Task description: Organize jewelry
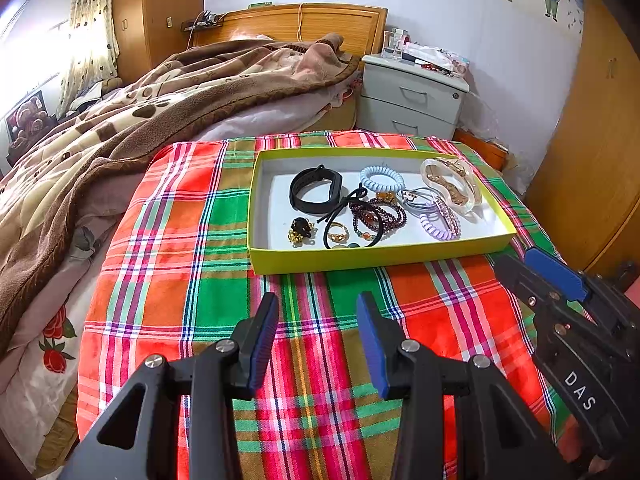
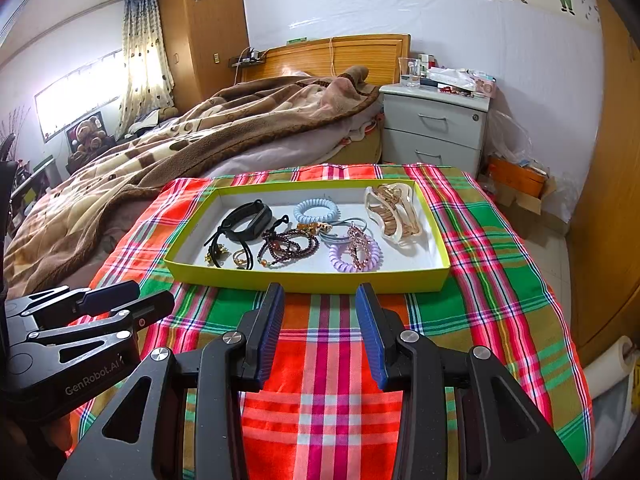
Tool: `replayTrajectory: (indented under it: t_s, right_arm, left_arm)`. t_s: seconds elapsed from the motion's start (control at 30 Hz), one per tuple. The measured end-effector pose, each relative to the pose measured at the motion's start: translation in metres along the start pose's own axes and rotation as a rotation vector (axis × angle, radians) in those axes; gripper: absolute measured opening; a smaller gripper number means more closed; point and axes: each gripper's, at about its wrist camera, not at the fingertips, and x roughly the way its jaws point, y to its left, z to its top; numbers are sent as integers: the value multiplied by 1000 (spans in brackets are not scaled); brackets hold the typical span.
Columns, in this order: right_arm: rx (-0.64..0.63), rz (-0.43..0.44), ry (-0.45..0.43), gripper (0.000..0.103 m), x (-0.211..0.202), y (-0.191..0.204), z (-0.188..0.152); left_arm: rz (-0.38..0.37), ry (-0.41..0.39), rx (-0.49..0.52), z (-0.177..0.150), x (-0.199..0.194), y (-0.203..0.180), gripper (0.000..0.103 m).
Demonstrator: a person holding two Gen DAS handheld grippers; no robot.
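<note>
A yellow-green tray [image 1: 360,258] [image 2: 304,280] lies on a plaid cloth [image 1: 312,340] and holds jewelry: a black band [image 1: 316,190] [image 2: 246,216], a pale blue coil tie [image 1: 382,178] [image 2: 316,210], dark bead bracelets [image 1: 378,218] [image 2: 290,246], a purple coil tie [image 1: 438,230] [image 2: 354,258], a clear hair claw [image 1: 452,184] [image 2: 394,210], a gold ring [image 1: 338,234] and small gold pieces [image 1: 300,232]. My left gripper [image 1: 318,316] is open and empty, short of the tray's near wall. My right gripper [image 2: 320,308] is open and empty, just before the tray.
The right gripper shows at the left wrist view's right edge [image 1: 560,304]; the left gripper shows at the right wrist view's left [image 2: 80,328]. A bed with a brown blanket [image 1: 140,112] lies left. A grey nightstand [image 1: 412,96] stands behind. A wooden wardrobe [image 2: 612,200] is right.
</note>
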Motion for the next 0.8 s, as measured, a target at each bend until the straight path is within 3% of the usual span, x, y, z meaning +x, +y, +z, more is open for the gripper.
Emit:
replayTrajectory:
  t_s: [0.8]
  right_arm:
    - [6,-4,2,38,2,-2,-2]
  left_arm:
    - [5,4,-10,0,2,3,42]
